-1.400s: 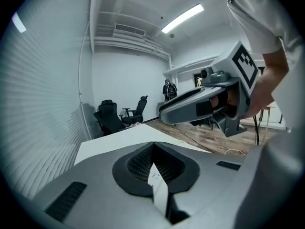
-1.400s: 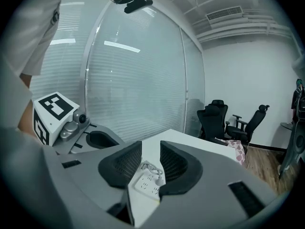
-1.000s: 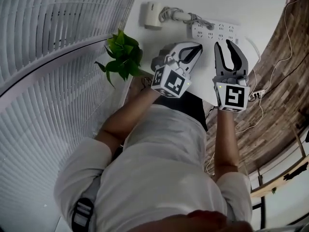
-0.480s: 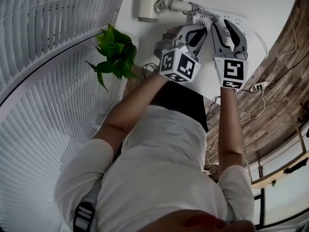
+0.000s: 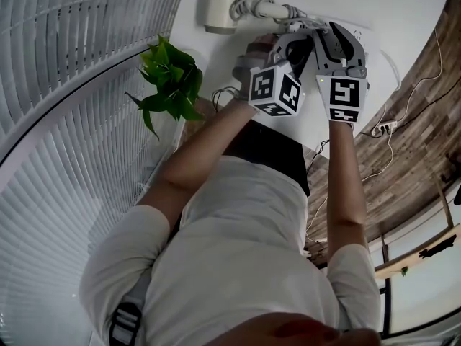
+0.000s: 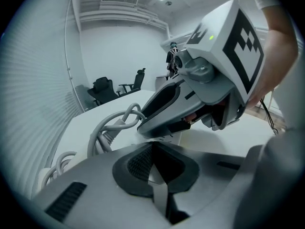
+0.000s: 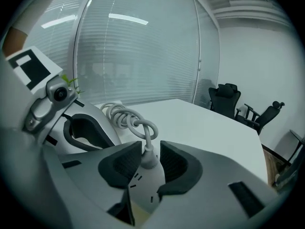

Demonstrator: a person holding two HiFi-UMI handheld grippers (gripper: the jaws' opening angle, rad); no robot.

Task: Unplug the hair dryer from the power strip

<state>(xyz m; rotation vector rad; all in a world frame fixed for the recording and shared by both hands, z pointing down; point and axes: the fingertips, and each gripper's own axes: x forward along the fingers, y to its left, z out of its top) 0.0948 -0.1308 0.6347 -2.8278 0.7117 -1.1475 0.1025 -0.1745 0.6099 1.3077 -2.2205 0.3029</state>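
The plug (image 7: 147, 160) sits in the power strip (image 7: 143, 191) on the worktop (image 7: 200, 123), between the wide, closing jaws of the right gripper (image 7: 151, 149); if the left gripper (image 6: 153, 149), jaws together, doesn't press down, the strip could lift too.

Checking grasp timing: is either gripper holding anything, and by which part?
Nothing is gripped yet. The right gripper is closing its fingers around the hair dryer plug, at its body above the power strip. The left gripper is shut on nothing.
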